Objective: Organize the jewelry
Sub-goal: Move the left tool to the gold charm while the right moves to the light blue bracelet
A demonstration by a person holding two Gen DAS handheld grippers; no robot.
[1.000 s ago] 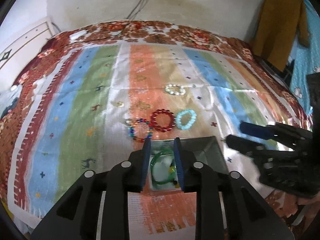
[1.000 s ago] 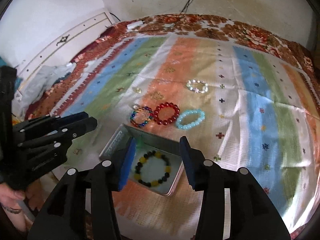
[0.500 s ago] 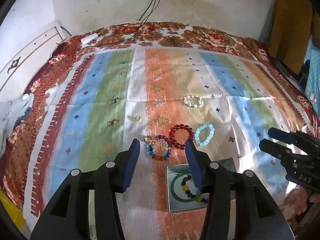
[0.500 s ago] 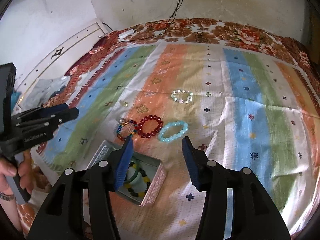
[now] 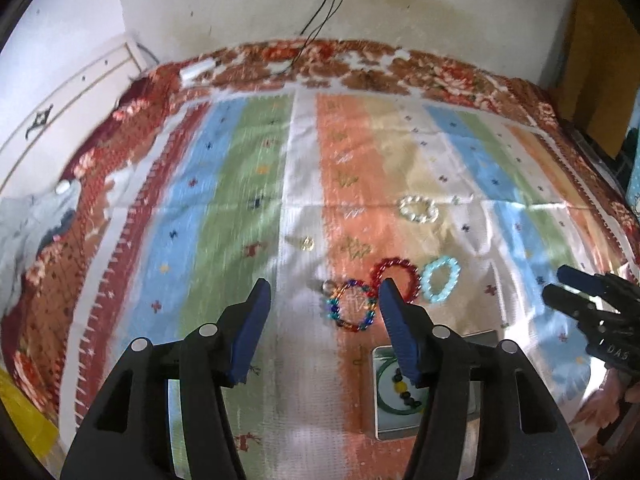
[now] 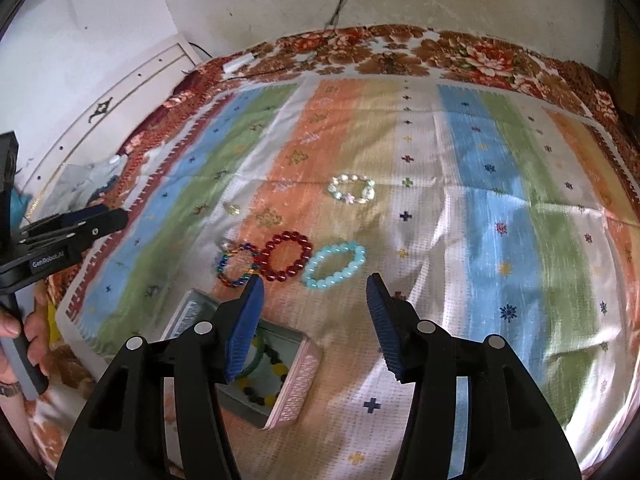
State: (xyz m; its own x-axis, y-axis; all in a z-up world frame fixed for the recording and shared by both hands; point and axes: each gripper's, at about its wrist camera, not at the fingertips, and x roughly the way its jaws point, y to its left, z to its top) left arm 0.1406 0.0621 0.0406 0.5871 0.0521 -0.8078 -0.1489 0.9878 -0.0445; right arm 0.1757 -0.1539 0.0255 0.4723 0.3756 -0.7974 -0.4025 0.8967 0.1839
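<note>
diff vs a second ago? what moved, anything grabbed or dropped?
The left gripper let go of the green bangle, which now lies in the silver metal tin with the black-and-yellow bead bracelet; it pulled back from the tin, jaws opening and empty. The right gripper also backed off, jaws opening, nothing between them. The multicoloured, red, light-blue and white bead bracelets stayed put.

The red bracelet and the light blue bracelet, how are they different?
The red bracelet has dark, shiny red beads; the light blue bracelet has pale, milky ones. The red bracelet lies as a fairly round ring, while the light blue bracelet is stretched into an oval. The red bracelet sits right against the rainbow bracelet; the light blue bracelet does not. Both are bead loops lying flat on the striped cloth, outside the tin.
</note>
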